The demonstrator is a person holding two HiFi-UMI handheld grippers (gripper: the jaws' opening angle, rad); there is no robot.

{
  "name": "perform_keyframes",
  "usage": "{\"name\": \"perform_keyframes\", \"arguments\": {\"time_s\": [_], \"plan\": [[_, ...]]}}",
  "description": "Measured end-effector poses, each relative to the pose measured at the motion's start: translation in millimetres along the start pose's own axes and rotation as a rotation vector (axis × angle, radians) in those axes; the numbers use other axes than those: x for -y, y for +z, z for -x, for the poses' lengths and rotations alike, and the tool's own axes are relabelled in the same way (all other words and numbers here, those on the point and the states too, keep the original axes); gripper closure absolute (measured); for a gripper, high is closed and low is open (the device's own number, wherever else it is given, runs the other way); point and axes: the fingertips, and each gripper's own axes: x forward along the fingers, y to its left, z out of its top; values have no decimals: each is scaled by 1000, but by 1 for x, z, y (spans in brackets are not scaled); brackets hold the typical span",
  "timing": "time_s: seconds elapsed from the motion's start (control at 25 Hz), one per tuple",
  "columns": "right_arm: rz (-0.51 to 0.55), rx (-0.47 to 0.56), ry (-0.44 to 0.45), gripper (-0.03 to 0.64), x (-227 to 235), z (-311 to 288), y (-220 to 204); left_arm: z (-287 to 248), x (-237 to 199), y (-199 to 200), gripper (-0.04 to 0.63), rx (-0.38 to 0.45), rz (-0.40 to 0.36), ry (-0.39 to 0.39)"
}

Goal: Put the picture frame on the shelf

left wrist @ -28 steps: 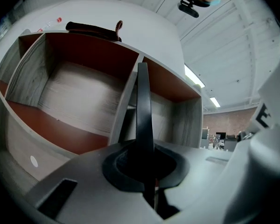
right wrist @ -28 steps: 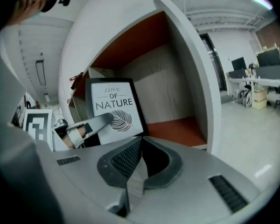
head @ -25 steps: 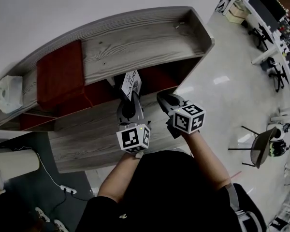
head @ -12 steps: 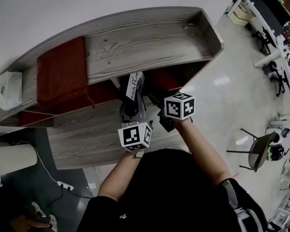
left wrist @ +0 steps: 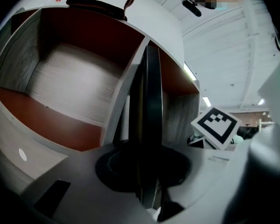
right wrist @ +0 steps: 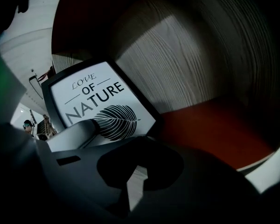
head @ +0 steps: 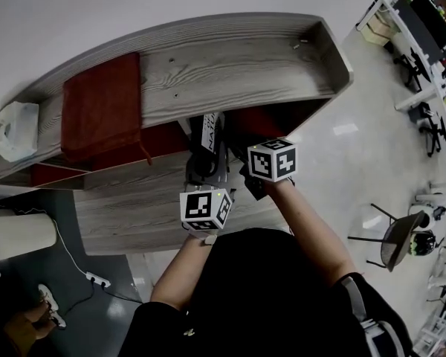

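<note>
The left gripper [head: 207, 162] is clamped on the frame [head: 210, 131]. In the left gripper view the frame [left wrist: 149, 120] runs edge-on up the middle, from 6 to 12 o'clock, with a jaw of the left gripper [left wrist: 149, 171] pressed on either side. In the head view the frame stands at 12 o'clock from that gripper's cube [head: 205, 210], at the mouth of a red-lined bay under the top board of the shelf [head: 230, 58]. I cannot tell whether the frame's lower edge touches the bay floor.

The right gripper [head: 241, 178] sits just beside the left one, at its 3 o'clock. In its own view the jaws of the right gripper [right wrist: 130, 169] are pressed together with nothing between them; only a thin bright wedge shows below the point where they meet. The frame [right wrist: 98, 101] fills that view's 10 o'clock, tilted, its white face printed LOVE OF NATURE over a leaf. The red floor of the bay lies at 4 o'clock and the grey wood wall at 1 o'clock.

On top of the shelf a red cloth [head: 102, 106] lies at 10 o'clock from the frame, and a white bag [head: 11, 129] sits at the far 9 o'clock end
</note>
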Motion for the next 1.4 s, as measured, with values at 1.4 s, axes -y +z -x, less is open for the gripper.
{"name": "perform_keyframes", "arguments": {"time_s": [1.4], "plan": [[164,-174,-123,620,3,-14,2,16,1,-9,468,-100,-101,-119]]}}
